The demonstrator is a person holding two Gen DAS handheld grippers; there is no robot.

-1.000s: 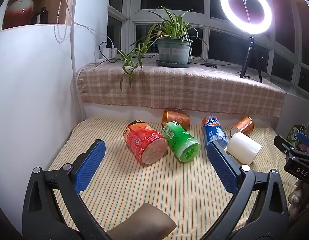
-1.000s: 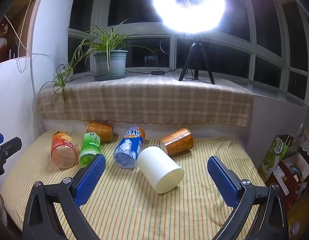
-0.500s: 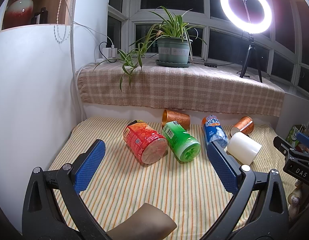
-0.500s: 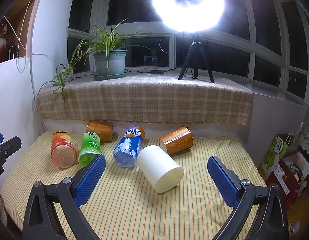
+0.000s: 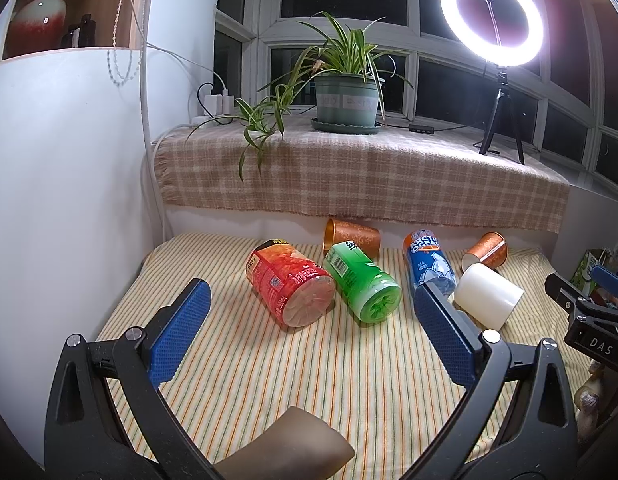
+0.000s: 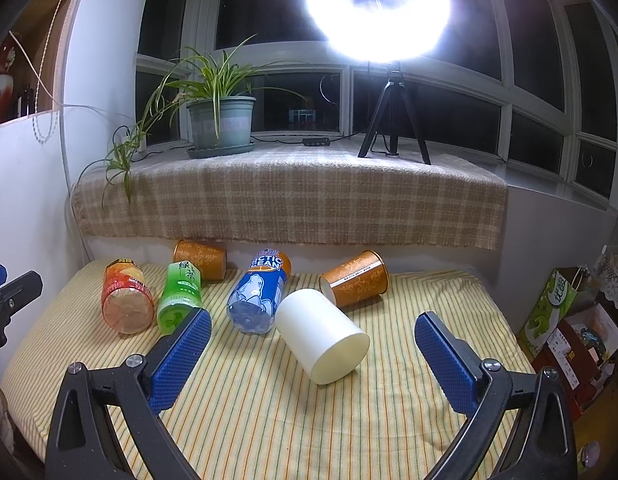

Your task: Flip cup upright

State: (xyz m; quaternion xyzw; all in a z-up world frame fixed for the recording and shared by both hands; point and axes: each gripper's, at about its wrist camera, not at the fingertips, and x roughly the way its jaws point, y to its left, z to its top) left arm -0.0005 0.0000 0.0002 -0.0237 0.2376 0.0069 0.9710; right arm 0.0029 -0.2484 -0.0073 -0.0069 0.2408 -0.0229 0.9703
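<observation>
A white cup (image 6: 321, 336) lies on its side on the striped cloth, also in the left wrist view (image 5: 487, 300). Two orange patterned cups lie on their sides: one at the back (image 6: 201, 258) (image 5: 351, 236), one to the right (image 6: 355, 282) (image 5: 485, 250). My right gripper (image 6: 313, 344) is open and empty, with the white cup just ahead between its fingers. My left gripper (image 5: 309, 316) is open and empty, short of the red bottle (image 5: 291, 286) and green bottle (image 5: 363, 288).
A blue bottle (image 6: 257, 296) lies beside the white cup. The striped cloth (image 6: 269, 400) ends at a wall on the left and a checked windowsill (image 6: 289, 196) behind, with a plant pot (image 6: 221, 124) and a ring light tripod (image 6: 393, 120). Boxes (image 6: 561, 320) stand at the right.
The right gripper has edged slightly toward the white cup. The left gripper has barely moved.
</observation>
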